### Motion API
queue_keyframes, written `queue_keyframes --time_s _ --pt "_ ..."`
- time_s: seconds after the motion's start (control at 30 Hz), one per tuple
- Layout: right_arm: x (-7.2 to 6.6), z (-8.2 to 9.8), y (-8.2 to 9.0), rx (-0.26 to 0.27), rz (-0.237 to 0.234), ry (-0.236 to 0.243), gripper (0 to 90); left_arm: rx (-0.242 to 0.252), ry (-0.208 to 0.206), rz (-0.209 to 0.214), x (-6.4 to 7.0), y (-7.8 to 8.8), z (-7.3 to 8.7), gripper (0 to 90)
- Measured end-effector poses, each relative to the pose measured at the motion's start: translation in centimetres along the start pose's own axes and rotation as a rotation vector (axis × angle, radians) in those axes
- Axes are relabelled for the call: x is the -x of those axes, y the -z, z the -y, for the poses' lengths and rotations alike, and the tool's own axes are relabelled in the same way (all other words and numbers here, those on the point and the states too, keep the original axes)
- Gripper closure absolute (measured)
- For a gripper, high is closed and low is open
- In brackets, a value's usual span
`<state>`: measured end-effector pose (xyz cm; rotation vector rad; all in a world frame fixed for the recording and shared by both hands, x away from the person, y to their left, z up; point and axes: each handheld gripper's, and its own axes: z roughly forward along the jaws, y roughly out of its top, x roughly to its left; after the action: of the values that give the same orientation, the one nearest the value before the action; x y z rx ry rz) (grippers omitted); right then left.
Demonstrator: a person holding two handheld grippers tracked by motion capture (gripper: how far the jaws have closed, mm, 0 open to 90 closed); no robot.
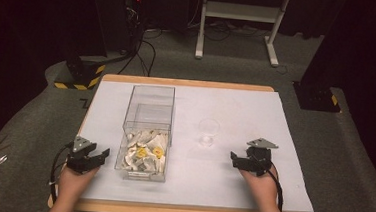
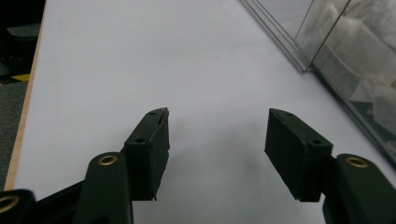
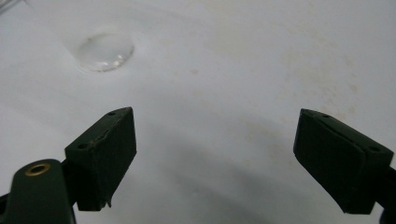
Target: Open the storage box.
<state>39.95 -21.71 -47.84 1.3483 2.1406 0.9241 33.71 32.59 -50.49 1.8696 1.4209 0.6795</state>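
Clear box [image 1: 146,133]: packed with white-and-yellow wrapped pieces, it sits between your grippers; left gripper [image 1: 92,158] just beside it, spread and empty; right gripper [image 1: 240,160] spread near the clear glass [image 1: 207,132], ready to reach

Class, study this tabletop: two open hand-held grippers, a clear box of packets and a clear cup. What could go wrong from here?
1. The clear cup is nearly invisible against the white table cover; the right hand-held gripper could knock it over.
2. The clear box has smooth walls, so the left hand-held gripper might push it aside.
3. The loose packets could spill if it tips.
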Motion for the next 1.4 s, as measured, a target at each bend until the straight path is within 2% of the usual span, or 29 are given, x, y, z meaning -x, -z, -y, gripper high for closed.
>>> queue_keyframes --time_s 0.07,0.13,0.17,0.37,0.5,0.57,0.63,1.4 --pt "-0.6 -0.5 0.0 0.001 -0.017 0.001 13.4 -0.007 -0.008 0.004 0.0 -0.1 0.0 38.0" --pt "-1.2 -0.9 0.0 -0.004 -0.029 0.017 13.3 -0.021 0.015 0.018 -0.2 -0.2 0.0 36.7" --pt "-1.5 -1.2 0.1 -0.002 -0.033 0.022 13.3 -0.032 0.014 0.021 -0.3 -0.2 0.0 36.5" --pt "-3.3 -2.7 0.8 0.024 -0.061 0.067 13.3 -0.04 -0.01 0.013 0.0 -0.4 -0.1 36.4" --pt "-3.9 -3.3 0.7 0.038 -0.075 0.075 13.3 -0.041 0.004 0.025 0.0 -0.4 -0.1 35.0" --pt "-4.3 -3.6 0.6 0.053 -0.082 0.086 13.4 -0.041 -0.007 0.021 0.0 -0.4 -0.1 34.1" --pt "-4.7 -3.7 0.7 0.065 -0.092 0.088 13.5 -0.04 -0.001 0.02 0.1 -0.5 -0.1 33.9" --pt "-10.6 -5.8 1.7 0.118 -0.231 0.159 14.4 -0.048 -0.017 0.014 0.3 -0.5 -0.1 31.6"
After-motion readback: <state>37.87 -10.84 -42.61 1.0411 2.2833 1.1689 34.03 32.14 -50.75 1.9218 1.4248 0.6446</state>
